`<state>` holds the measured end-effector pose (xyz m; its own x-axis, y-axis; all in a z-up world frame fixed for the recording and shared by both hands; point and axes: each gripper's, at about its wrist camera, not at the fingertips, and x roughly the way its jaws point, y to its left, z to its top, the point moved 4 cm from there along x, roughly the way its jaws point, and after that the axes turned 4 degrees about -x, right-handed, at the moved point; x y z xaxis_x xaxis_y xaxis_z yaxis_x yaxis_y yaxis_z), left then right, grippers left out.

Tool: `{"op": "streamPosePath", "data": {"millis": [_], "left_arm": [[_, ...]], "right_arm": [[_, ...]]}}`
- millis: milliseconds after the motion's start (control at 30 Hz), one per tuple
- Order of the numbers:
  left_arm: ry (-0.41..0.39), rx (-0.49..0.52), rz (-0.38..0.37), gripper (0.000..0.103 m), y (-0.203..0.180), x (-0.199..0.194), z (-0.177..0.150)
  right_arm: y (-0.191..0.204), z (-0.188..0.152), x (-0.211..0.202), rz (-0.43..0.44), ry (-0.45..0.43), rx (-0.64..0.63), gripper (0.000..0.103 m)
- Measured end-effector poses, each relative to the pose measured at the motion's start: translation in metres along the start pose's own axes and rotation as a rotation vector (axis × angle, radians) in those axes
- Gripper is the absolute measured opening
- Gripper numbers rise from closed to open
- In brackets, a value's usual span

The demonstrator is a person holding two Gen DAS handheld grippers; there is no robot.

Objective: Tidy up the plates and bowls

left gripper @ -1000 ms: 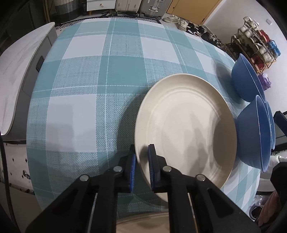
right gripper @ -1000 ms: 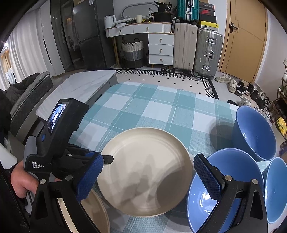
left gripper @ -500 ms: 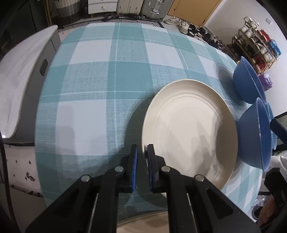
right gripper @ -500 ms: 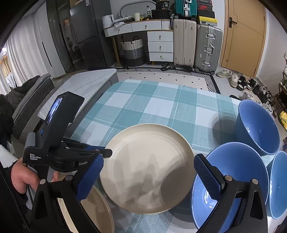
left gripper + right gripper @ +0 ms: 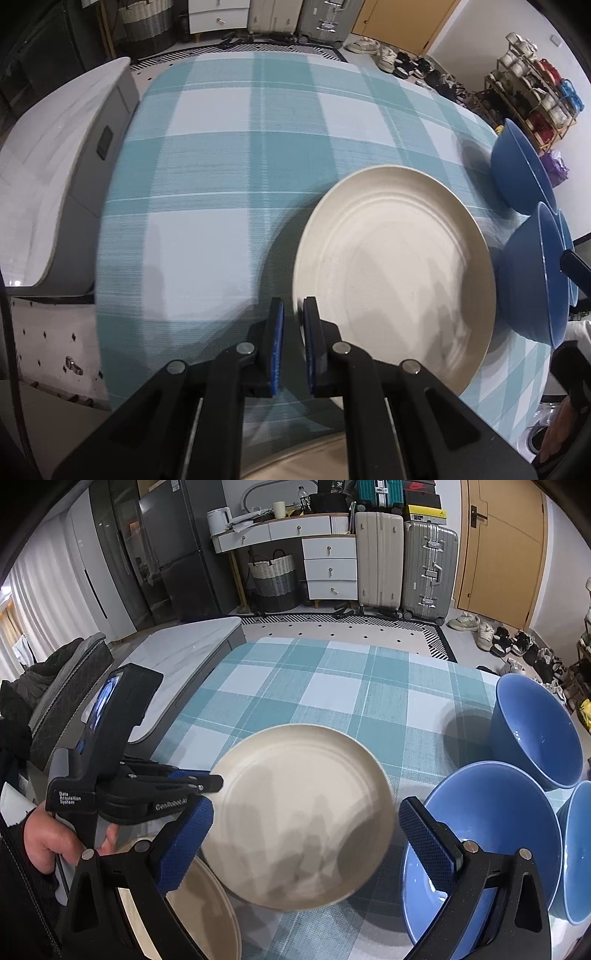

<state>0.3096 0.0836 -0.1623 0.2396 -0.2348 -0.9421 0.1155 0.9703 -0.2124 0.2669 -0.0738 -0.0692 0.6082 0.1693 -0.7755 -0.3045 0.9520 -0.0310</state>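
My left gripper [image 5: 293, 325] is shut on the left rim of a cream plate [image 5: 399, 266] and holds it tilted above the checked tablecloth [image 5: 221, 155]. The plate also shows in the right wrist view [image 5: 299, 812], with the left gripper [image 5: 216, 781] at its left rim. A second cream plate [image 5: 199, 908] lies below at the table's near edge. My right gripper [image 5: 306, 845] is open and empty, hovering near the held plate. Three blue bowls stand on the right: a far one [image 5: 535, 731], a near one [image 5: 491, 834] and one at the edge [image 5: 576, 853].
A grey bench [image 5: 184, 664] runs along the table's left side. Suitcases [image 5: 406, 565], drawers [image 5: 328, 565] and a basket [image 5: 275, 579] stand against the far wall. A shoe rack [image 5: 532, 99] stands beyond the table's right side.
The left gripper has lifted the cream plate off the cloth and carried it slightly toward me and left. The right gripper stays open and has risen a little.
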Motion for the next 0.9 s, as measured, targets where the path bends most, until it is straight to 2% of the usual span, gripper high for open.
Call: {"op": "streamPosePath", "data": {"millis": [433, 667, 767, 900], "left_arm": [[-0.027, -0.069, 0.046, 0.008, 0.047, -0.012, 0.005], [-0.034, -0.081, 0.065, 0.008, 0.06, -0.016, 0.005], [-0.039, -0.078, 0.082, 0.008, 0.066, -0.02, 0.003], [-0.038, -0.069, 0.102, 0.008, 0.072, -0.023, 0.001]], "right_arm": [[0.01, 0.001, 0.006, 0.025, 0.015, -0.007, 0.102], [0.016, 0.009, 0.015, 0.062, 0.036, 0.003, 0.102], [0.02, 0.017, 0.017, 0.057, 0.033, -0.017, 0.102], [0.021, 0.027, 0.022, 0.007, 0.021, -0.052, 0.1]]}}
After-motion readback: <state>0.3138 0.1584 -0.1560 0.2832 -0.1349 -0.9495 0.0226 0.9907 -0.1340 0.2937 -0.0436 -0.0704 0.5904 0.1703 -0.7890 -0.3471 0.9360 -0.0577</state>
